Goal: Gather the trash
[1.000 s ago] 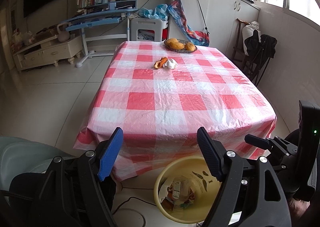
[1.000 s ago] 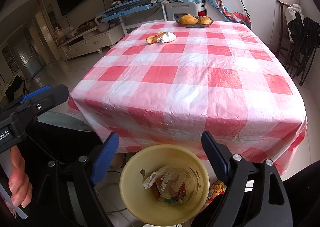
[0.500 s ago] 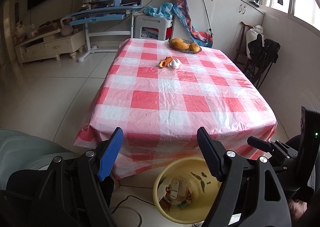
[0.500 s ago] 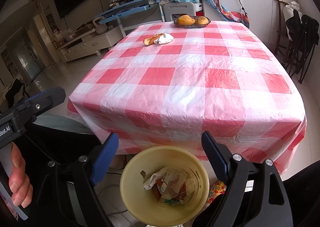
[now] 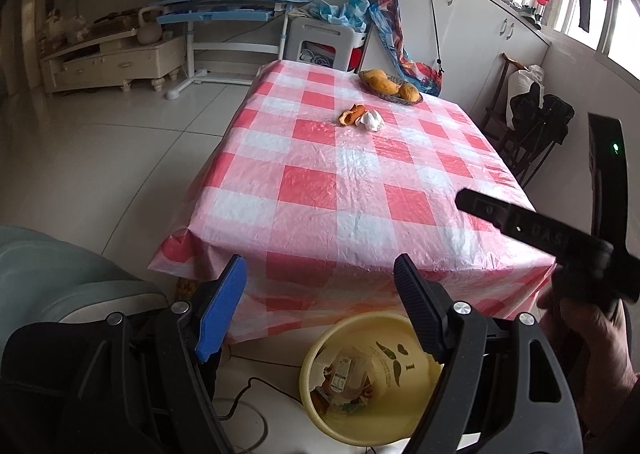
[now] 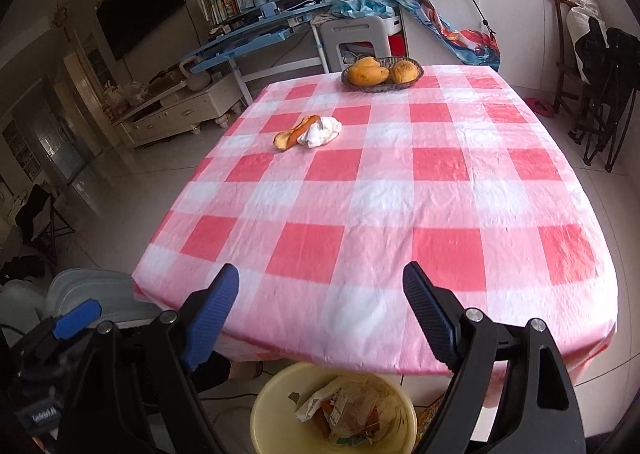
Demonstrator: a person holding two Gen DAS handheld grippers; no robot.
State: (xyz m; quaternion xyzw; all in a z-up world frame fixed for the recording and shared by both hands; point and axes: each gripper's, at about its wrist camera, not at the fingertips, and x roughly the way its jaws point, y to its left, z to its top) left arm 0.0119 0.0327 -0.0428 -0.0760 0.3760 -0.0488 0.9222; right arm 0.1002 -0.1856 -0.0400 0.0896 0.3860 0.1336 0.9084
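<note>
An orange fruit peel (image 6: 297, 132) and a crumpled white tissue (image 6: 322, 131) lie side by side on the far left part of the red-and-white checked table (image 6: 384, 206). Those same scraps, the peel (image 5: 352, 114) and tissue (image 5: 371, 120), show far off in the left wrist view. A yellow bin (image 6: 276, 410) with wrappers inside stands on the floor at the table's near edge. My right gripper (image 6: 320, 290) is open and empty over the near edge. My left gripper (image 5: 320, 274) is open and empty, lower, just short of the table, with the bin (image 5: 320, 398) below it.
A dark basket of mangoes (image 6: 382, 72) sits at the table's far end. A grey-green seat (image 5: 48, 278) lies at the near left. Folded dark chairs (image 6: 604, 94) stand right of the table. A blue desk (image 6: 256, 38) and white stool (image 6: 356, 38) stand beyond it.
My right gripper has risen and moved forward, from over the bin to over the table's near edge. The left view has rolled slightly; the right gripper's body now rises at its right side.
</note>
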